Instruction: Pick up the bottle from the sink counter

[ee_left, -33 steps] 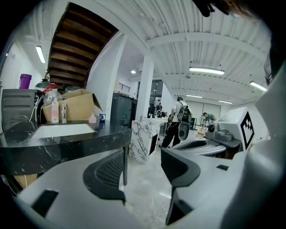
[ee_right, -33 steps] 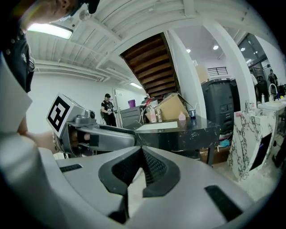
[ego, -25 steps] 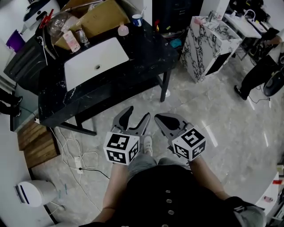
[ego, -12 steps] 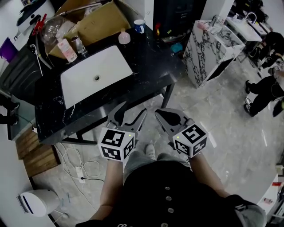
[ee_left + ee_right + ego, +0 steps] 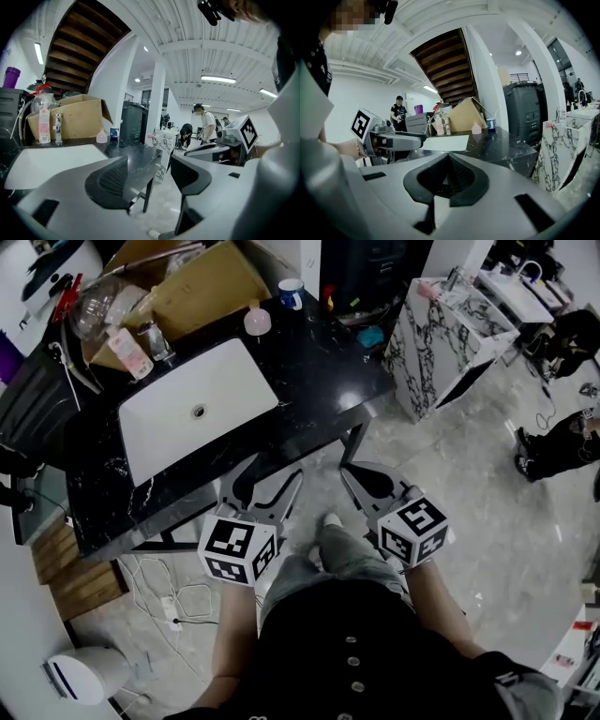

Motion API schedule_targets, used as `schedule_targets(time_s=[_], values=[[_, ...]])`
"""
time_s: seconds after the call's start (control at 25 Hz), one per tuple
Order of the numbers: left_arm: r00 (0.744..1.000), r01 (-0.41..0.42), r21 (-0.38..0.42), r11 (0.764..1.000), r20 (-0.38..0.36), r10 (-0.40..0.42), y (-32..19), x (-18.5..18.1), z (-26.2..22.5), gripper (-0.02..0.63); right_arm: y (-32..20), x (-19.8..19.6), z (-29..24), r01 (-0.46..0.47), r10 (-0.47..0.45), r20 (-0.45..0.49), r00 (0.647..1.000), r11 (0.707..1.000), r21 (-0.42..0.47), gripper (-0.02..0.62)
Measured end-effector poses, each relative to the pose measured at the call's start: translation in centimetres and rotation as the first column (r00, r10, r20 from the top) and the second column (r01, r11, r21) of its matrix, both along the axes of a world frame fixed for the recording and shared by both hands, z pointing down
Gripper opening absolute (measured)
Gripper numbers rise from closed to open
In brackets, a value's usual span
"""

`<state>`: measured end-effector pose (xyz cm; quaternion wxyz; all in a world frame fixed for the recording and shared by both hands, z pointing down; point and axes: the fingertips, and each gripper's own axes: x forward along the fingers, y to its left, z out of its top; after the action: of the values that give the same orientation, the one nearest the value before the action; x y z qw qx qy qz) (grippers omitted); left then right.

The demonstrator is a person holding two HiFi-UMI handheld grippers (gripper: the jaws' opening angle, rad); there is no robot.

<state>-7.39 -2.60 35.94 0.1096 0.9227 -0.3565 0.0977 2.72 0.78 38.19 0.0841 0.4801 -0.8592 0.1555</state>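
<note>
Left hand-held gripper [image 5: 274, 471] gapes empty; right hand-held gripper [image 5: 351, 469] closed, empty

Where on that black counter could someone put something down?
Right of the white sink the counter is bare, in front of the pink bottle and blue cup. Behind the sink it is crowded: cardboard box, small bottles.

Black marble sink counter [image 5: 319, 362], white basin [image 5: 197, 413] set into its top.
Along the far edge sits an open cardboard box [image 5: 202, 282]. A pink-labelled bottle [image 5: 125, 341] and a clear container [image 5: 155, 338] stand just in front of it, by the basin's far left corner. A squat pink bottle [image 5: 257, 322] is near the basin's far right corner, with a blue-and-white cup [image 5: 291, 293] beyond it. The counter stands on a pale glossy floor [image 5: 469, 474]; a tangle of white cables [image 5: 159, 573] lies on the floor by its near left end.
</note>
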Motion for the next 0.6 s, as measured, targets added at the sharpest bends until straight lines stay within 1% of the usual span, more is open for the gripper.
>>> schedule_targets(time_s=[0.16, 0.24, 0.4, 0.6], values=[[1.000, -0.012, -0.006, 1.000, 0.024, 0.012, -1.1, 0.1, 0.5, 0.282, -1.5, 0.2, 0.3, 0.002, -0.002, 0.006, 1.000, 1.000, -0.009, 0.006], [1.000, -0.002, -0.004, 1.000, 0.029, 0.002, -2.1, 0.1, 0.5, 0.282, -2.5, 0.6, 0.4, 0.002, -0.002, 0.007, 1.000, 1.000, -0.013, 0.006], [0.999, 0.034, 0.008, 0.999, 0.025, -0.034, -4.2, -0.4, 0.0, 0.282, -5.0, 1.4, 0.2, 0.005, -0.005, 0.011, 1.000, 1.000, -0.005, 0.006], [0.994, 0.105, 0.007, 0.994, 0.018, -0.105, -7.9, -1.3, -0.2, 0.282, -8.9, 1.6, 0.4, 0.043, -0.043, 0.016, 0.999, 0.999, -0.002, 0.006]])
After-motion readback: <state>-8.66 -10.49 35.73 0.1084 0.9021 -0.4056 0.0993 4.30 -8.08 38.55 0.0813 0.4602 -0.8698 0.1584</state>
